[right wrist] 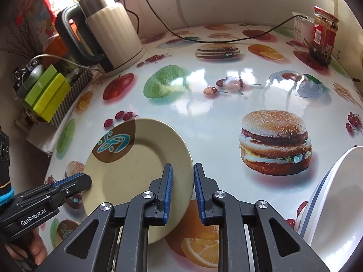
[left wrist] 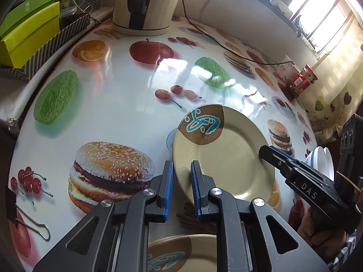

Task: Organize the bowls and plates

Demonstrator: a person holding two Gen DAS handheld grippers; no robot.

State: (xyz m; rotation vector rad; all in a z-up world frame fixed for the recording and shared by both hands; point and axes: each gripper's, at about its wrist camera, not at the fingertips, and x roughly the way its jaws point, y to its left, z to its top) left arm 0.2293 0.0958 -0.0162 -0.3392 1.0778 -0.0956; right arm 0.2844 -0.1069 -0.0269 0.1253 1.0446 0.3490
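At lower centre of the left wrist view, left hand-held gripper [left wrist: 181,165] narrowed to a slim gap and clamped on the near left rim of a round beige plate [left wrist: 224,156] with a brown patch and a teal squiggle at its upper edge. One blue ribbed pad on the plate's top face, the other against the underside. Plate tilted and raised clear of the glossy white food-printed counter [left wrist: 113,104], with a shadow beneath its left edge. At the right of the same view, right hand-held gripper [left wrist: 265,151] reaching in from the lower right, black tips on the plate's opposite rim, a person's fingers [left wrist: 317,231] wrapped around its handle. In the right wrist view, the same grip seen from lower centre: jaws narrow, the plate's right rim pinched between the blue pads, plate in the lower left of the frame over a printed orange slice. Second matching beige plate [left wrist: 181,249] flat on the counter at the bottom edge of the left wrist view, partly hidden behind the gripper body. Stack of white bowls with a blue rim line [right wrist: 335,204] at the lower right of the right wrist view, well apart from the held plate. Farther back, a cream ribbed electric kettle with a black handle [right wrist: 109,38] at upper left, lime-green cardboard boxes [right wrist: 47,95] in a striped holder just left of the kettle, and a red-labelled glass jar [right wrist: 324,36] at upper right. Silver binder clip [left wrist: 34,224] at the lower left of the left wrist view.
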